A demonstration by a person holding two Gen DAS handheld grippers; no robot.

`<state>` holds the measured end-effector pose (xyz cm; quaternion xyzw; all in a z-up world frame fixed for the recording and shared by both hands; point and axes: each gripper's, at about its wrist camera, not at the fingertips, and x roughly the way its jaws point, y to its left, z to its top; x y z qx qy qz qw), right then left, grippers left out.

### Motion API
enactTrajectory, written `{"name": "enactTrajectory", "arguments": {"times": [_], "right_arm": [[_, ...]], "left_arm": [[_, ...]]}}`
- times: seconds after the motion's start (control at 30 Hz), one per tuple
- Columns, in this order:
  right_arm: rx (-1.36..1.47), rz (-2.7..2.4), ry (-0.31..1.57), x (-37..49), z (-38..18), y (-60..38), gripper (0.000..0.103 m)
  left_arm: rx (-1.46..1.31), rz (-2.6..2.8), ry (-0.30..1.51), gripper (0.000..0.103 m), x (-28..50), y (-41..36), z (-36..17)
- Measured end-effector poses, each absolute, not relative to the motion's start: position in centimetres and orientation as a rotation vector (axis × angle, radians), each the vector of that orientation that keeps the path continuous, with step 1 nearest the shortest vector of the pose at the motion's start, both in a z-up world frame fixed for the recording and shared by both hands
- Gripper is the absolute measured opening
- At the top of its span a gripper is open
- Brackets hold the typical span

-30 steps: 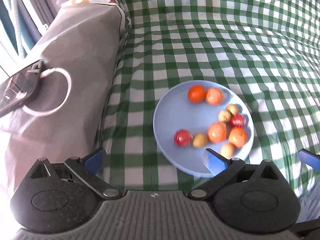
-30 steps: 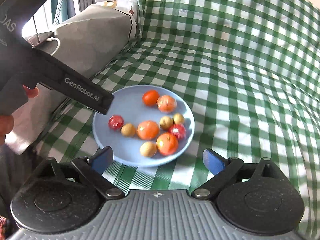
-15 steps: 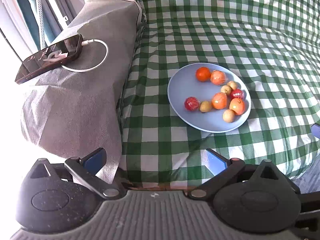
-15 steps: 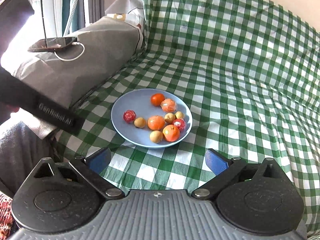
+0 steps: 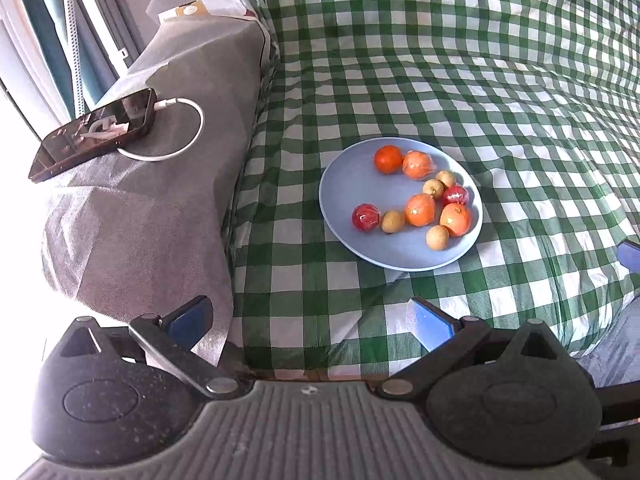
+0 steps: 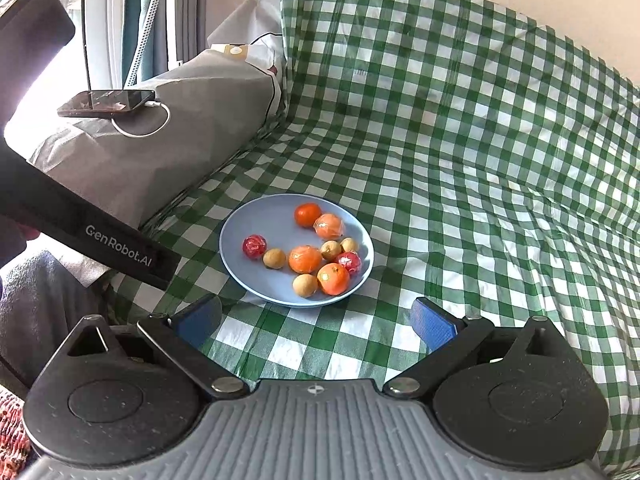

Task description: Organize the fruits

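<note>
A light blue plate [image 5: 352, 184] [image 6: 240, 232] lies on a green-and-white checked cloth. It holds several fruits: oranges [image 5: 419, 210] [image 6: 305, 259], two red fruits [image 5: 365, 217] [image 6: 254, 245] and small tan fruits [image 5: 392, 221] [image 6: 274, 258]. My left gripper [image 5: 308, 320] is open and empty, held back from the plate near the cloth's front edge. My right gripper [image 6: 316, 318] is open and empty, just short of the plate's near rim. The left gripper's black body [image 6: 88, 224] crosses the left of the right wrist view.
A grey covered armrest [image 5: 160, 184] rises left of the plate. A phone [image 5: 94, 132] [image 6: 106, 103] with a white cable lies on it. The checked cloth [image 5: 500, 100] runs up the backrest behind and spreads to the right. Curtains hang at far left.
Both grippers have pulled back and up from the plate, which now looks smaller and farther. The phone on the armrest has come fully into view. Both stay open.
</note>
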<state>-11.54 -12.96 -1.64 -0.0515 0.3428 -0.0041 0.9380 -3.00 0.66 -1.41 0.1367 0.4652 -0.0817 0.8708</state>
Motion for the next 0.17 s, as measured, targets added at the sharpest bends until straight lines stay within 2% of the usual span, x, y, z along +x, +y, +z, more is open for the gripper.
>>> {"name": "enactTrajectory", "arguments": {"times": [0.17], "right_arm": [[-0.103, -0.006, 0.698, -11.53, -1.58, -12.9, 0.1]], "left_arm": [[0.287, -0.182, 0.966, 0.103, -3.1, 0.6, -1.22]]}}
